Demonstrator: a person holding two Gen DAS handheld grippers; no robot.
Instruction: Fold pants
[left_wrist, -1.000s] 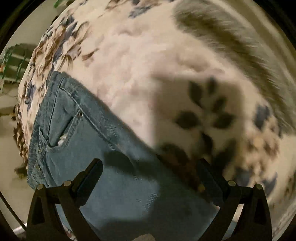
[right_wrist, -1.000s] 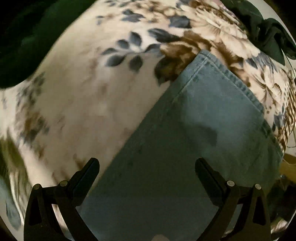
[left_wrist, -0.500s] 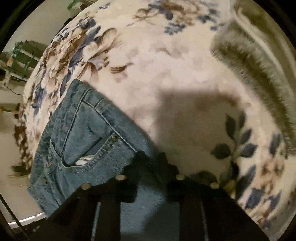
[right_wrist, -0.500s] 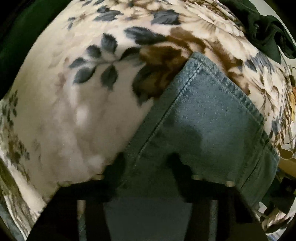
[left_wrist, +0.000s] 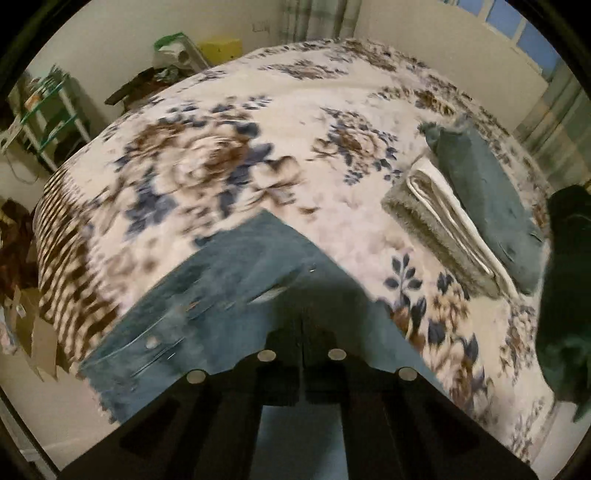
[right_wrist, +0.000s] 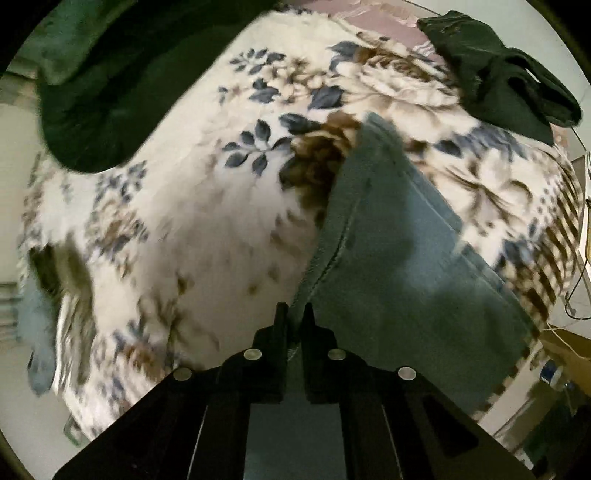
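Blue jeans (left_wrist: 229, 295) lie on a floral blanket (left_wrist: 258, 147) on the bed. My left gripper (left_wrist: 302, 332) is shut on the jeans' long edge near the waist pocket and holds it lifted above the bed. My right gripper (right_wrist: 293, 314) is shut on the same seam edge of the jeans (right_wrist: 399, 258) near the leg hem, also raised. The cloth hangs in a tent shape from both grips. The fingertips are partly buried in denim.
A stack of folded clothes (left_wrist: 469, 218) sits at the right of the bed. A dark green garment (right_wrist: 502, 70) lies at the far right, another dark green cloth (right_wrist: 103, 88) at upper left. Shelves (left_wrist: 44, 107) and clutter stand beside the bed.
Both grippers went from open above the jeans to shut on the edge, then rose, lifting the denim off the blanket. The views now look across the bed.
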